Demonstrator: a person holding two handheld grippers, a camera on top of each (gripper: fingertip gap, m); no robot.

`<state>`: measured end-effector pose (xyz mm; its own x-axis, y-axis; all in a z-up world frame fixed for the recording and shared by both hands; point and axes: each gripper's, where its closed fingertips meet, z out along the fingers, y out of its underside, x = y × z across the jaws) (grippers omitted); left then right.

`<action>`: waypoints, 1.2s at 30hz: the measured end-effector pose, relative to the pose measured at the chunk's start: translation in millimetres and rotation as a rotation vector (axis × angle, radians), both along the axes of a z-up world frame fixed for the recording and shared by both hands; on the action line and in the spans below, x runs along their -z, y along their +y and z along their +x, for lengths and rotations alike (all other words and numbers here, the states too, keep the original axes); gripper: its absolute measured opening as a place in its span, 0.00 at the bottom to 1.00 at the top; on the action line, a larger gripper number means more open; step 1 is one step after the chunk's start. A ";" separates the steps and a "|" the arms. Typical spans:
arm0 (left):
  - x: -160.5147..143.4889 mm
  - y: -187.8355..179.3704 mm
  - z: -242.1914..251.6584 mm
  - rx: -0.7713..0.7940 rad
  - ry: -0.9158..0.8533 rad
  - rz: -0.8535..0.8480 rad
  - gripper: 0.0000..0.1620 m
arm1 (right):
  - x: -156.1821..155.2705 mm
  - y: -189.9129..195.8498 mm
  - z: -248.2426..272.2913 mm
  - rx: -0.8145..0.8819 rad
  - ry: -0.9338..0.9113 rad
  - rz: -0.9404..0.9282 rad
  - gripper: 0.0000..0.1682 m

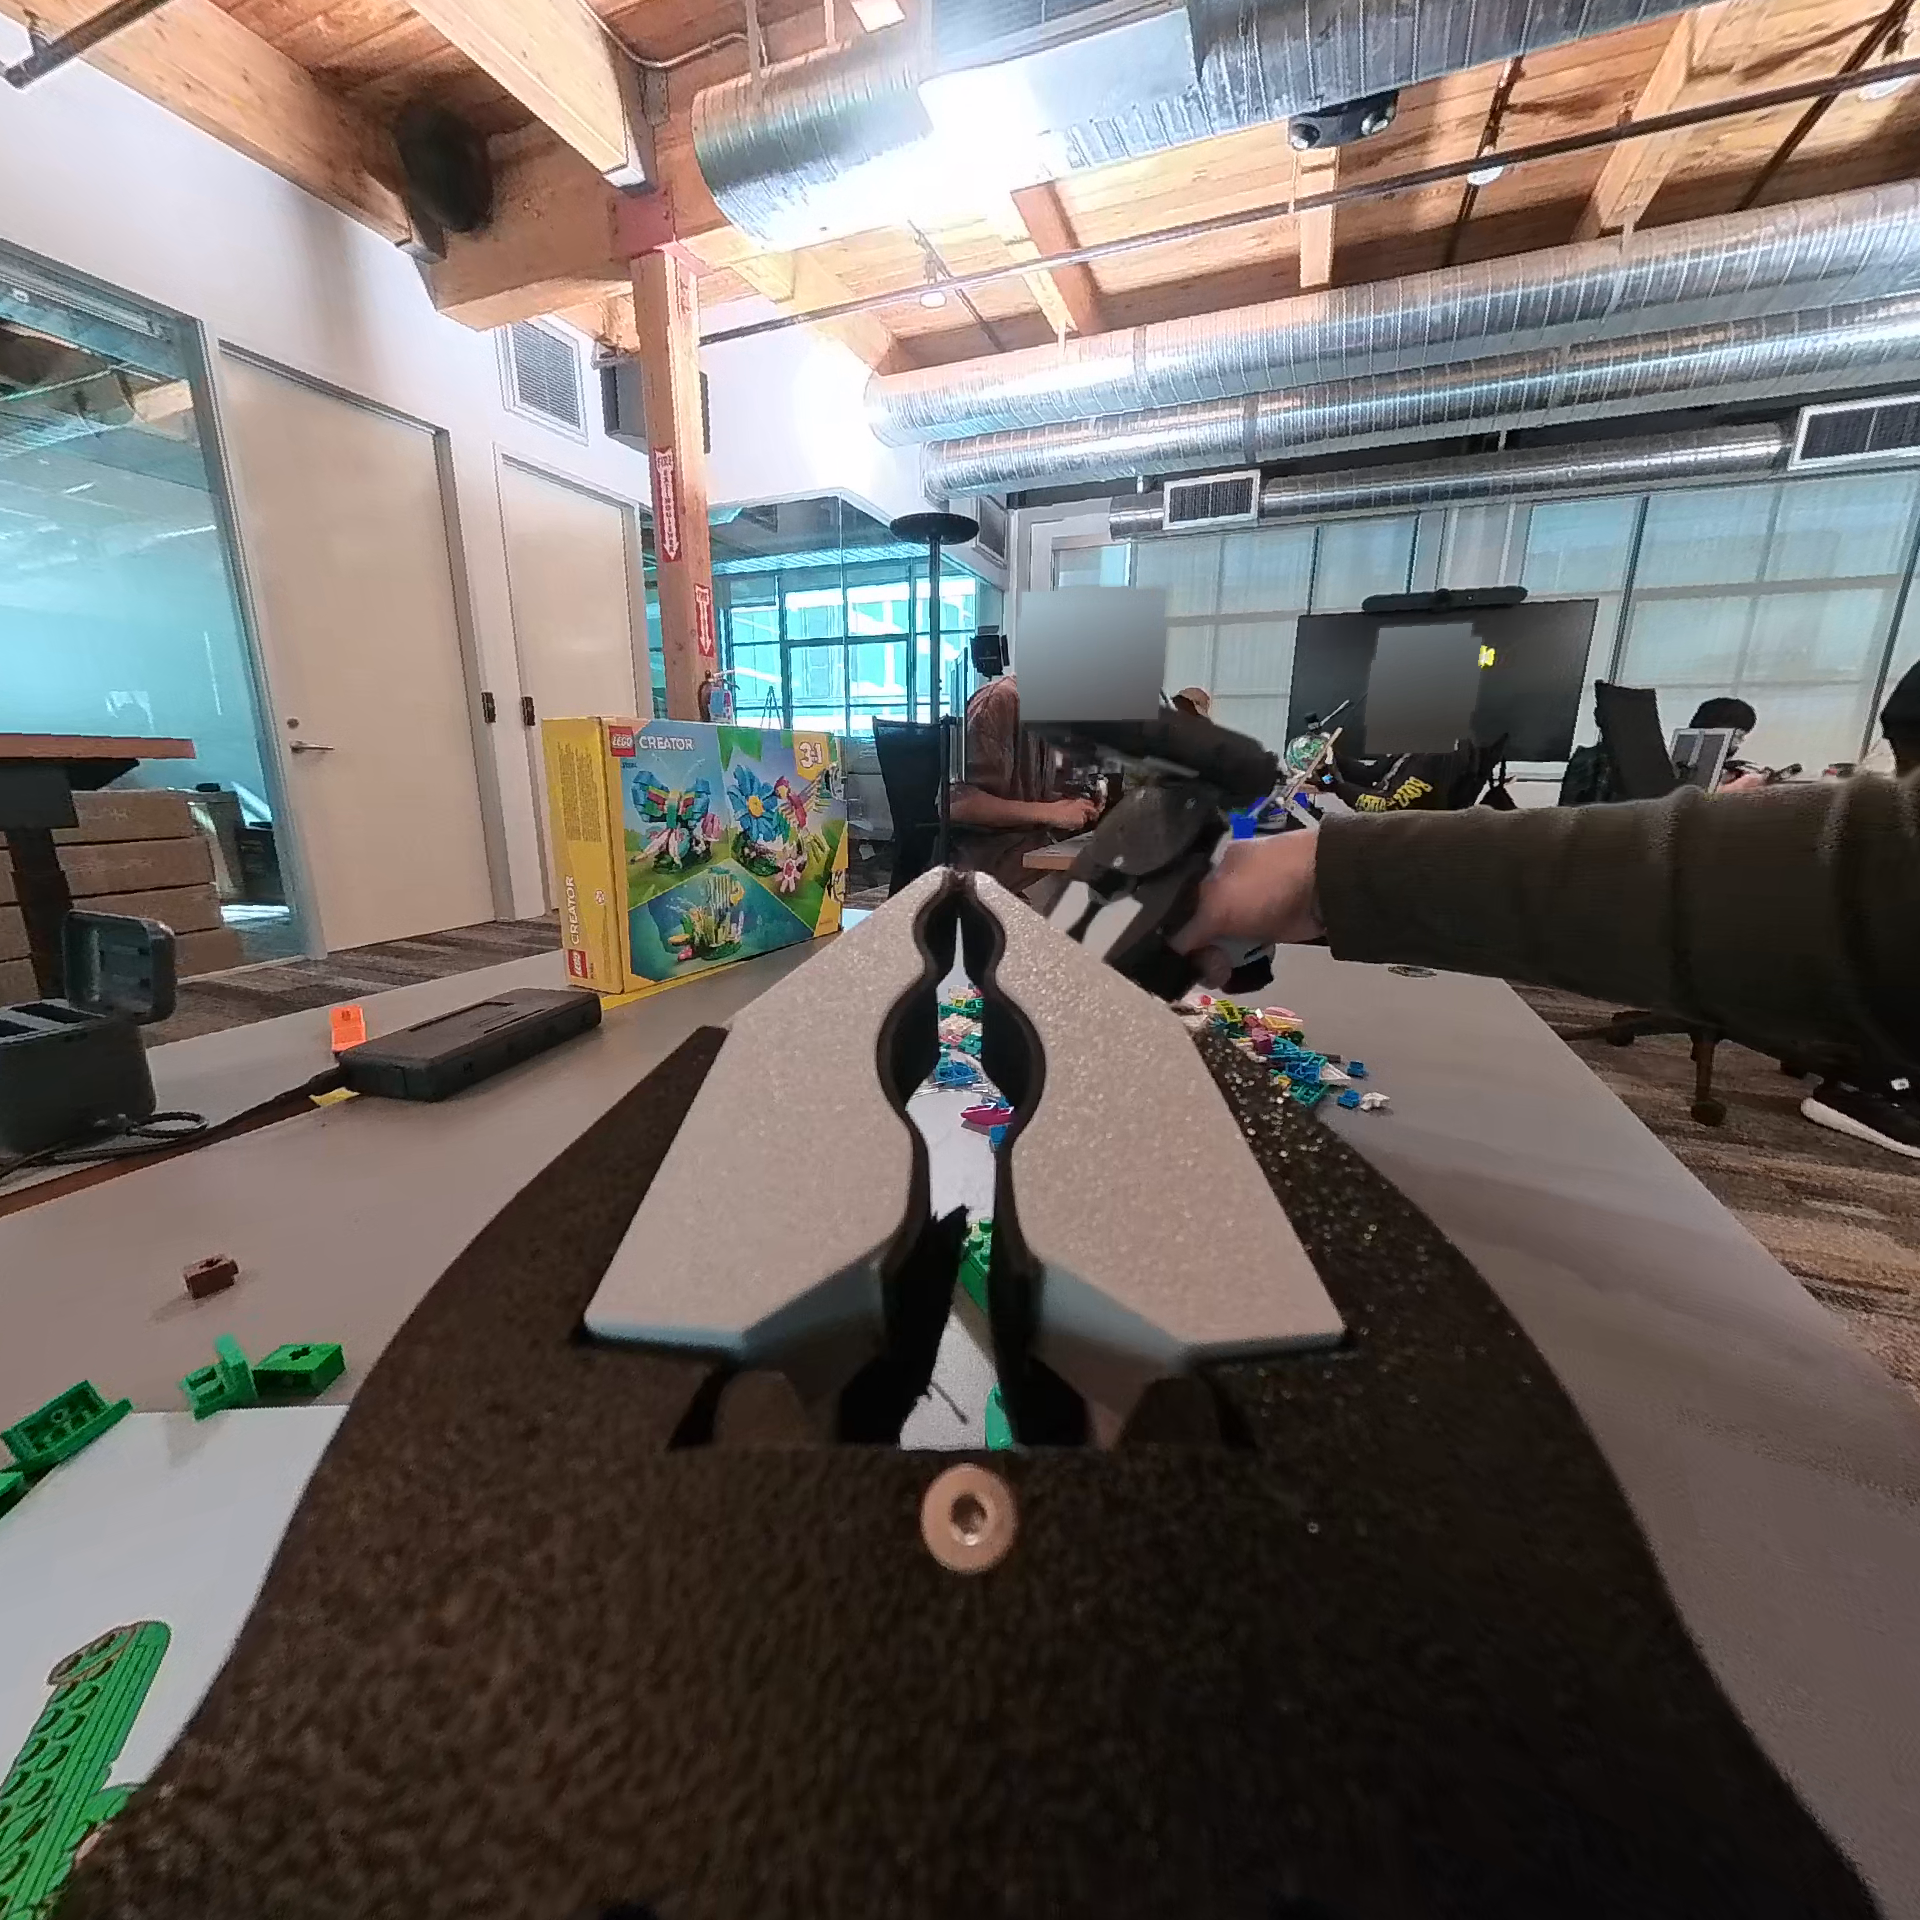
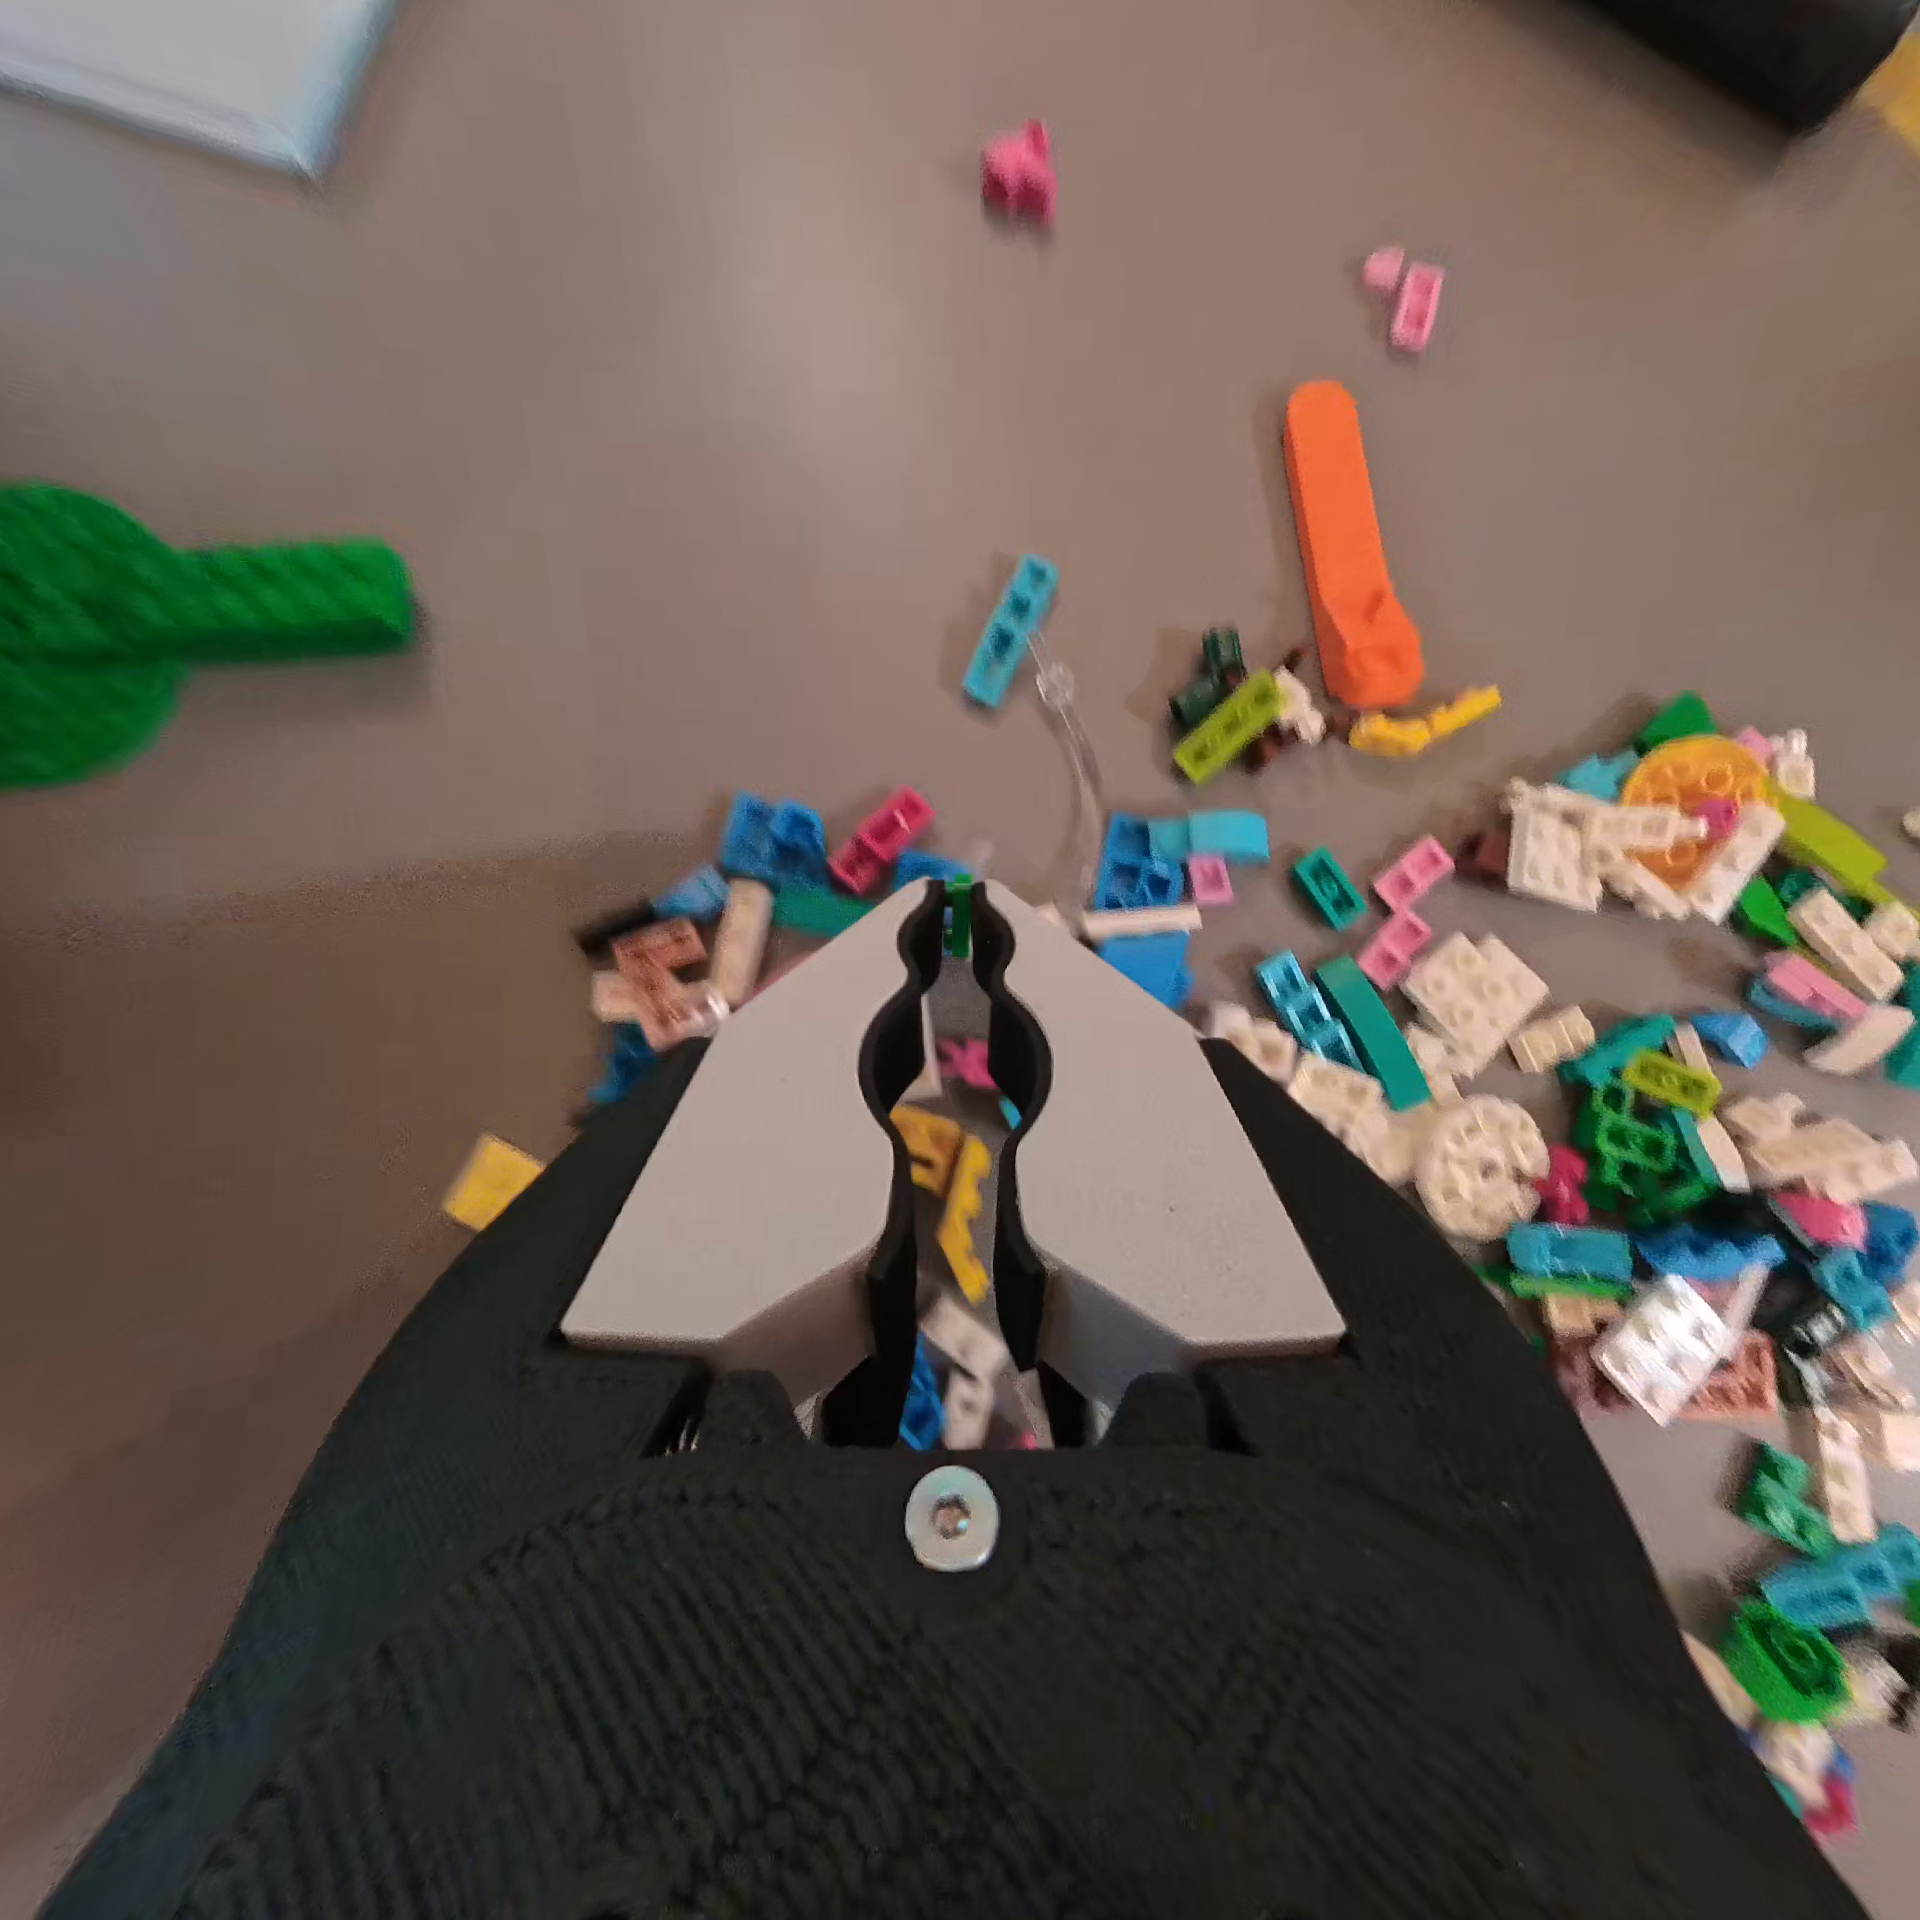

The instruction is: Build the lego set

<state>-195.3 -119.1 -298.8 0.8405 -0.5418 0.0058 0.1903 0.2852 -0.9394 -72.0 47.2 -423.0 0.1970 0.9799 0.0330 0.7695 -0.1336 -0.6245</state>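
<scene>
In the right wrist view my right gripper [image 2: 958, 896] is shut on a small green piece [image 2: 958, 920], held upright between its tips above a pile of loose coloured bricks [image 2: 1558, 1091] on the grey table. A flat green plate assembly [image 2: 156, 623] lies to the left. In the left wrist view my left gripper [image 1: 961, 881] is shut with nothing at its tips, held level over the table. The right gripper [image 1: 1132, 883], held by a hand in a dark sleeve, hovers above the brick pile [image 1: 1273, 1049] ahead. Loose green bricks [image 1: 260, 1377] lie at the left.
An orange brick separator [image 2: 1345, 551] lies beyond the pile. The yellow set box [image 1: 707, 842] stands at the table's far side, next to a black case [image 1: 468, 1039]. An instruction booklet [image 1: 135, 1538] lies near left. A small brown brick [image 1: 211, 1275] sits alone. People sit at desks behind.
</scene>
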 end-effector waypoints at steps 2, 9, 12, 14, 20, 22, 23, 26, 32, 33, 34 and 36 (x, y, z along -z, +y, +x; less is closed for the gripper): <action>0.2 -0.2 1.2 0.003 0.003 0.000 0.00 | -16.0 -10.4 -32.6 0.006 0.113 -0.023 0.02; -0.4 -7.6 6.9 0.018 0.025 0.014 0.00 | -2.8 -95.0 -161.2 -0.225 0.136 -0.286 0.02; -1.3 -12.3 11.8 0.022 0.059 0.039 0.00 | 5.7 -118.8 -168.4 -0.270 0.069 -0.520 0.02; -1.5 -15.4 17.8 0.029 0.094 0.060 0.00 | 10.0 -125.1 -165.2 -0.266 0.024 -0.633 0.02; -0.9 -20.6 28.1 0.042 0.151 0.095 0.00 | 12.2 -120.5 -159.1 -0.236 -0.004 -0.612 0.05; -0.8 -19.9 27.0 0.040 0.146 0.091 0.00 | 10.7 -121.2 -157.3 -0.235 0.000 -0.590 0.08; -0.8 -19.5 26.4 0.040 0.141 0.088 0.00 | 10.4 -120.3 -156.6 -0.234 0.003 -0.570 0.10; -0.3 -18.0 25.3 0.041 0.133 0.079 0.00 | 10.0 -113.7 -152.6 -0.227 -0.003 -0.468 0.15; 0.1 -16.6 25.0 0.038 0.136 0.080 0.00 | -15.9 -77.8 -159.2 -0.138 0.191 -0.011 0.20; 0.1 -16.3 24.8 0.037 0.135 0.079 0.00 | -25.5 -65.8 -159.3 -0.087 0.256 0.112 0.20; 0.2 -15.8 24.4 0.036 0.134 0.077 0.00 | -36.3 -54.9 -157.3 -0.025 0.328 0.226 0.19; 0.2 -15.1 23.0 0.035 0.126 0.071 0.00 | -57.0 -41.9 -149.2 0.094 0.482 0.388 0.17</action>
<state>-172.3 -134.3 -299.0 0.8130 -0.5658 -0.1376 0.0833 0.3470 -0.9342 -221.2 5.3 -366.0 0.3628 0.8922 0.2691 0.3853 0.1194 -0.9151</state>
